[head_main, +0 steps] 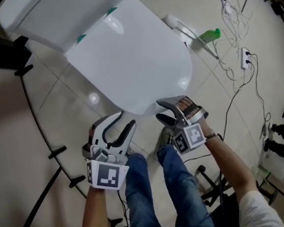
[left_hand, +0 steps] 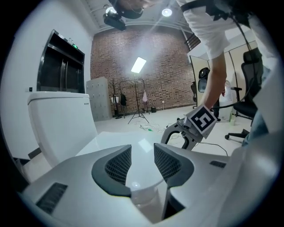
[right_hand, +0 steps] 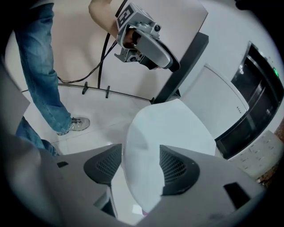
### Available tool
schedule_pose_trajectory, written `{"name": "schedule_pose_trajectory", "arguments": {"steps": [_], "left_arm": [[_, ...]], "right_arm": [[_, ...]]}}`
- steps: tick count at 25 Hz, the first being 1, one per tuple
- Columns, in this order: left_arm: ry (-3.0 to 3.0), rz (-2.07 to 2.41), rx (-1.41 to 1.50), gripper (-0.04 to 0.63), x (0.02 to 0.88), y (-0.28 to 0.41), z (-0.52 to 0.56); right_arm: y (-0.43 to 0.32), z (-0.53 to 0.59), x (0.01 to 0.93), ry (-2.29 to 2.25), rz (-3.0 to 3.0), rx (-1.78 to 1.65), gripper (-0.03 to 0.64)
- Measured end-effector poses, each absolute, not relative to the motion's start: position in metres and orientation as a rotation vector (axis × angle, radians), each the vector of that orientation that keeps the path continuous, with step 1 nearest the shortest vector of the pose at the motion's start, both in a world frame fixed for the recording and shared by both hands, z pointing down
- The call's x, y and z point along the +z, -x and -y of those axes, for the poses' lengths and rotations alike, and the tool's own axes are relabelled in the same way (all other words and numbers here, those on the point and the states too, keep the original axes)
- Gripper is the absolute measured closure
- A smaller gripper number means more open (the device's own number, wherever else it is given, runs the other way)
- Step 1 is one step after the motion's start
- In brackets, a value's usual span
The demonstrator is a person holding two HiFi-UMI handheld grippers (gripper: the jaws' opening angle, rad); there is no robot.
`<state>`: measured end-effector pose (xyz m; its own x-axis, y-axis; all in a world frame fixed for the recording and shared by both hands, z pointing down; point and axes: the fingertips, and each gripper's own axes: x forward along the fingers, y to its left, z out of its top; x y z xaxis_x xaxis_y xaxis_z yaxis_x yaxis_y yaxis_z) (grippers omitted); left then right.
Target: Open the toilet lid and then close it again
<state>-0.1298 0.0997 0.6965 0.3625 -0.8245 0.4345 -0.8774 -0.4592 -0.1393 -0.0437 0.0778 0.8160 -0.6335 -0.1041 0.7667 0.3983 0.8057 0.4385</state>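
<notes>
While lid (head_main: 130, 55) lies shut, right hand-held gripper (head_main: 166, 110) agape

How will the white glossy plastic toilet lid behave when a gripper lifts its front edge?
The white glossy plastic toilet lid shows bright reflections, so it is probably slippery. It looks like one thin shell, likely stiff and fairly light. It seems hinged beside the white ceramic tank, so it should swing up, not slide.
</notes>
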Motion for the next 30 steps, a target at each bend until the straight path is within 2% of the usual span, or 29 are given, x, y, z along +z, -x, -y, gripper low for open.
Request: {"name": "schedule_pose_trajectory", "arguments": {"steps": [6, 12, 14, 19, 21, 26, 30], "left_arm": [[-2.469, 1.559, 0.729, 0.442, 0.718, 0.134, -0.103], [-2.458, 1.527, 0.775, 0.442, 0.726, 0.133, -0.118], [-2.475, 1.499, 0.820, 0.442, 0.730, 0.131, -0.123], [-2.518, 1.468, 0.935, 0.442, 0.735, 0.132, -0.131], [-2.543, 1.465, 1.044, 0.442, 0.733, 0.132, -0.129], [-2.638, 1.414, 1.525, 0.439, 0.743, 0.124, -0.121], [-2.663, 1.470, 1.667, 0.439, 0.746, 0.114, -0.095]], "right_arm": [[0.047, -0.080, 0.826, 0.295, 2.092, -0.865, 0.362], [0.042, -0.091, 0.823, 0.339, 2.065, -0.884, 0.433], [0.041, -0.095, 0.816, 0.364, 2.069, -0.890, 0.498], [0.039, -0.098, 0.799, 0.374, 2.068, -0.928, 0.518], [0.040, -0.097, 0.787, 0.344, 2.089, -0.933, 0.522], [0.045, -0.091, 0.742, 0.240, 2.142, -1.005, 0.532], [0.050, -0.087, 0.708, 0.204, 2.179, -1.043, 0.532]]}}
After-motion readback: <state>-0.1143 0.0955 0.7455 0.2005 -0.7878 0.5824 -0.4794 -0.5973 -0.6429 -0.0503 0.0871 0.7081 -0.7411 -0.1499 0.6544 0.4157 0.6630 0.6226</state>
